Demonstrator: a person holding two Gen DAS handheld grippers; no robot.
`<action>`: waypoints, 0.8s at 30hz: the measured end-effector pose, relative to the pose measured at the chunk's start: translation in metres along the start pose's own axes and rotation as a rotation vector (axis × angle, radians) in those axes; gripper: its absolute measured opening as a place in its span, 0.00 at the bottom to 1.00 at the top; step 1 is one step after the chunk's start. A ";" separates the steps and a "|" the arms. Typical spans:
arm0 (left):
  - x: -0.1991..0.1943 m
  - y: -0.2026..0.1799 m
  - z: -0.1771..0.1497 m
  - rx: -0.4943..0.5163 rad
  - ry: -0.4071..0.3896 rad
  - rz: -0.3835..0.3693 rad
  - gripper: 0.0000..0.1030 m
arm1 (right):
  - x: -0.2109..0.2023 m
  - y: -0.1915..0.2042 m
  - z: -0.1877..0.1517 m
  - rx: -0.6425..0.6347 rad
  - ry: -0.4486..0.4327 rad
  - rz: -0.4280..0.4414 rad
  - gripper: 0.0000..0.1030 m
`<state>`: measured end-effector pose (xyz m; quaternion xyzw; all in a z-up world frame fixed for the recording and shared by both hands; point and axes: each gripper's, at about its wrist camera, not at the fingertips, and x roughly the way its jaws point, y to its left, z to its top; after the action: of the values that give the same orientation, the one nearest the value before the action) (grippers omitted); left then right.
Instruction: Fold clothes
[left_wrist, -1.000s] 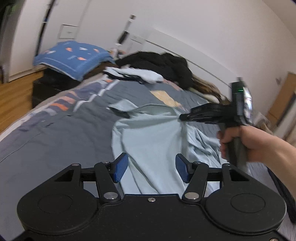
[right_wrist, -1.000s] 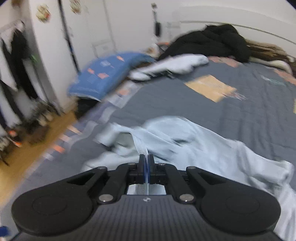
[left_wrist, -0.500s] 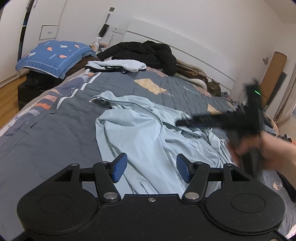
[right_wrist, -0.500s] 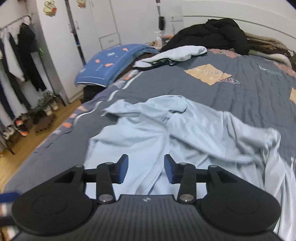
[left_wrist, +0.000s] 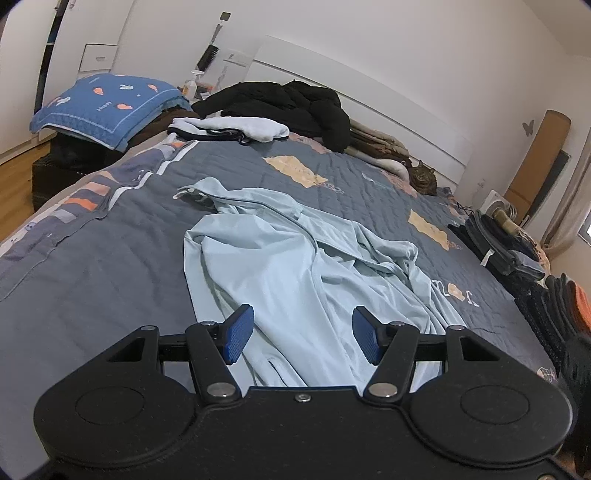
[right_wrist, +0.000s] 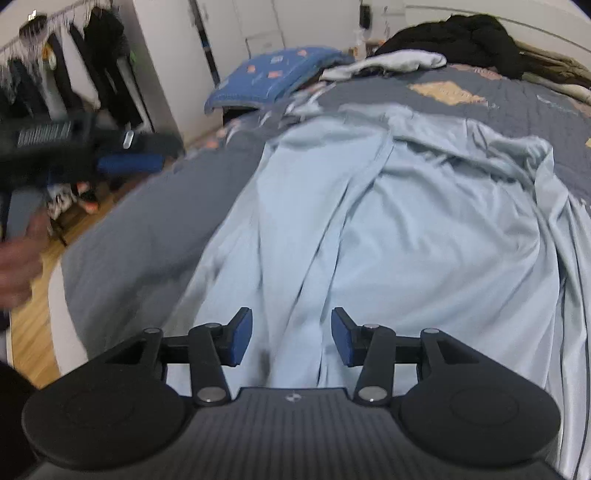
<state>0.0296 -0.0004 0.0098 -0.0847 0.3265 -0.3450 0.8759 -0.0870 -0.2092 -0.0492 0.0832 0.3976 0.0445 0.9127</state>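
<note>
From my left wrist, my left gripper (left_wrist: 303, 338) hangs over the near end of the light blue garment (left_wrist: 295, 273), its blue pads set moderately apart with nothing pinched between them. The garment lies rumpled and spread along the middle of the grey quilt (left_wrist: 103, 266), one end reaching toward the far side. At the far end sit a black jacket (left_wrist: 291, 107), a white garment (left_wrist: 236, 129) and a blue pillow (left_wrist: 107, 107) to the left. A tabby cat (left_wrist: 423, 179) rests far right, and folded dark clothes (left_wrist: 498, 243) are stacked at the right edge.

From my right wrist, my right gripper (right_wrist: 291, 341) hovers above the garment's near folds; its jaws are opening, the cloth below them but not clamped. My left hand (right_wrist: 18, 266) shows blurred at the left. Clothes on a rack (right_wrist: 74, 62) hang far left.
</note>
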 end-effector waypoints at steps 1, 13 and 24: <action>0.000 0.000 0.000 -0.002 0.001 0.001 0.57 | 0.001 0.003 -0.004 -0.011 0.016 -0.013 0.45; 0.001 -0.006 -0.004 0.022 0.020 -0.001 0.57 | -0.012 -0.035 -0.024 -0.034 -0.019 -0.344 0.02; 0.007 -0.016 -0.023 0.126 0.108 -0.004 0.57 | -0.046 -0.030 -0.042 0.066 -0.100 -0.143 0.10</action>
<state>0.0099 -0.0152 -0.0051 -0.0113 0.3510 -0.3704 0.8599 -0.1487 -0.2402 -0.0495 0.0868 0.3575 -0.0381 0.9291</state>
